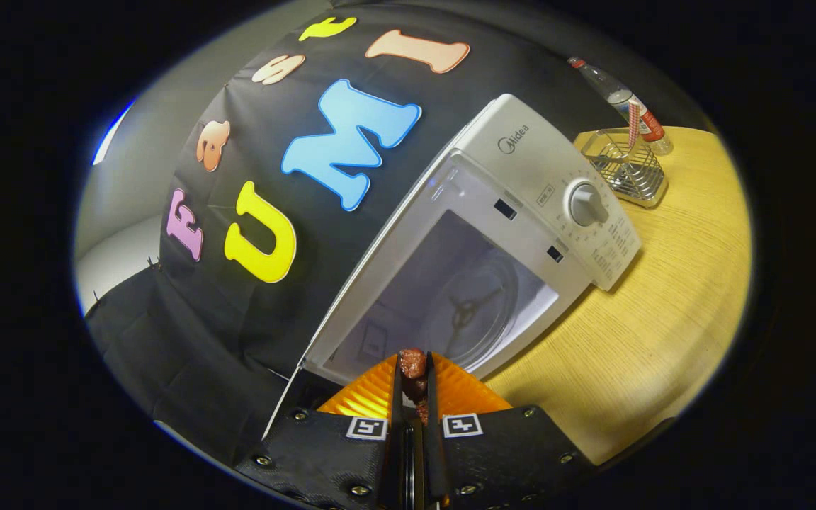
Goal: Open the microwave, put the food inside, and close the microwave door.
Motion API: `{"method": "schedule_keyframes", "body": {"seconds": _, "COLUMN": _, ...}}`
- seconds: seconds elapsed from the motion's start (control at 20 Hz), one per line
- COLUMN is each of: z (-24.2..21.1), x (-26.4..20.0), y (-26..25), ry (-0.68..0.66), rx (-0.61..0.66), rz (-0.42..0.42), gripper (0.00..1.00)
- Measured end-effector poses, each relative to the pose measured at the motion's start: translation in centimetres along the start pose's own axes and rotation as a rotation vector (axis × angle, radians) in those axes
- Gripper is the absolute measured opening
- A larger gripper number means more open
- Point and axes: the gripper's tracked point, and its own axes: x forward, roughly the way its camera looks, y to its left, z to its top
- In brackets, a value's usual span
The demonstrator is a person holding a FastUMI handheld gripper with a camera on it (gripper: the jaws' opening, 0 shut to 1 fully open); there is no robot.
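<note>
Holding the food (pixel 413 363) clamped between its fingers just before the open microwave (pixel 514 212), the gripper (pixel 414 379) should enter level, releasing over the turntable (pixel 475 304).

The gripper (pixel 414 372) carries two ribbed, wedge-shaped fingers (pixel 372 393) mounted on dark, textured plates. Each plate bears a small square black-and-white marker near its inner edge (one on either side of the central slot). Round metal screws dot the plates' edges and corners.
</note>
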Motion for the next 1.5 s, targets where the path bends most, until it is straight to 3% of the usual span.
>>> {"method": "schedule_keyframes", "body": {"seconds": 0.55, "z": -1.0, "x": 8.2, "y": -1.1, "ry": -0.079, "rx": -0.062, "rz": -0.025, "gripper": 0.14}}
{"method": "schedule_keyframes", "body": {"seconds": 1.05, "z": -0.2, "x": 11.3, "y": -2.5, "ry": -0.122, "rx": -0.069, "rz": -0.084, "gripper": 0.14}}
{"method": "schedule_keyframes", "body": {"seconds": 1.15, "z": 0.4, "x": 11.5, "y": -2.7, "ry": -0.139, "rx": -0.128, "rz": -0.118, "gripper": 0.14}}
{"method": "schedule_keyframes", "body": {"seconds": 1.25, "z": 0.7, "x": 11.5, "y": -3.5, "ry": -0.152, "rx": -0.228, "rz": -0.177, "gripper": 0.28}}
{"method": "schedule_keyframes", "body": {"seconds": 1.4, "z": 1.4, "x": 11.5, "y": -3.9, "ry": -0.173, "rx": -0.281, "rz": -0.211, "gripper": 0.97}}
{"method": "schedule_keyframes", "body": {"seconds": 1.5, "z": 1.7, "x": 11.4, "y": -4.2, "ry": -0.182, "rx": -0.295, "rz": -0.227, "gripper": 0.97}}
